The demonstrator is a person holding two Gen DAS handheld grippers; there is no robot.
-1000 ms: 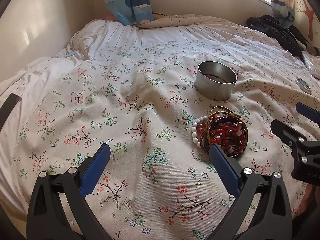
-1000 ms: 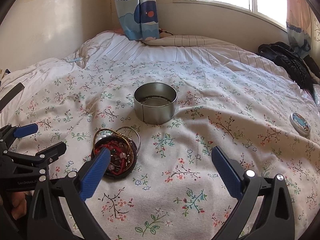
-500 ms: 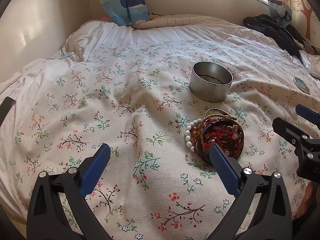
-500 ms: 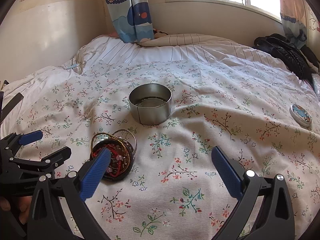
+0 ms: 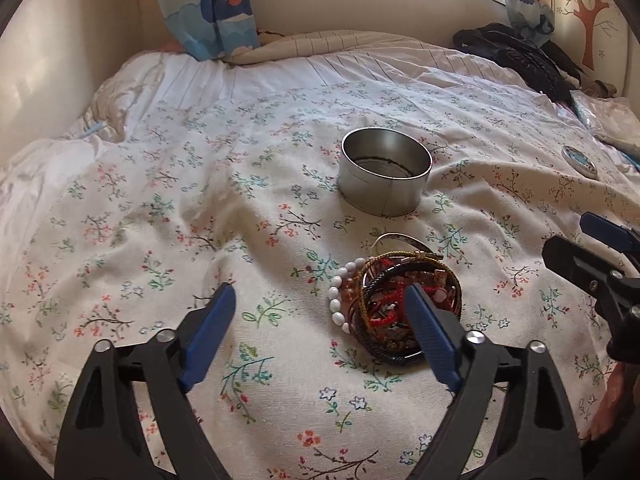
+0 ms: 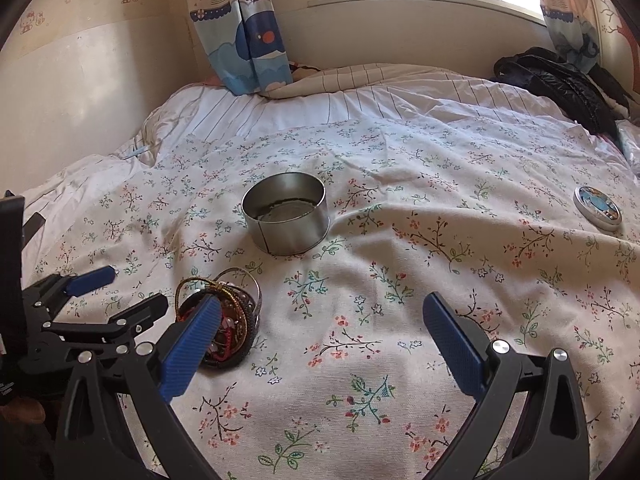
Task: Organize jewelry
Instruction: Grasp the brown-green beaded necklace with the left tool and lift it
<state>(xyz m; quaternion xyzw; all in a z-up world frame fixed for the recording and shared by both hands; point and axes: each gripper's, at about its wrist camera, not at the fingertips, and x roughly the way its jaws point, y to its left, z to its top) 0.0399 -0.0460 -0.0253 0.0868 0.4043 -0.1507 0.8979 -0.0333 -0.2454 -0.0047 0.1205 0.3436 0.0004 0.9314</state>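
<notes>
A tangled pile of bracelets [image 5: 380, 292], red, black, gold and one of white beads, lies on the flowered bedspread [image 5: 160, 220]. My left gripper [image 5: 317, 290] hovers just short of it with its jaws closing. Nothing is between them, and the right finger [image 5: 428, 328] covers part of the pile. Behind stands an open round metal tin [image 5: 384, 176]. In the right wrist view the pile [image 6: 236, 300] lies beside my right gripper's left finger. The right gripper [image 6: 322, 299] is open over bare cloth, and the tin [image 6: 286, 220] stands beyond it. The left gripper [image 6: 136, 288] shows at the left edge.
The tin's lid [image 6: 598, 208], with a blue picture on top, lies far right on the bedspread. A black jacket [image 6: 560, 84] is heaped at the back right under the window. A whale-print curtain [image 6: 248, 40] hangs at the back, with a wall on the left.
The left gripper's jaws have narrowed and it has come closer to the bracelet pile. The right wrist view has rolled, and its gripper has shifted a little across the bed.
</notes>
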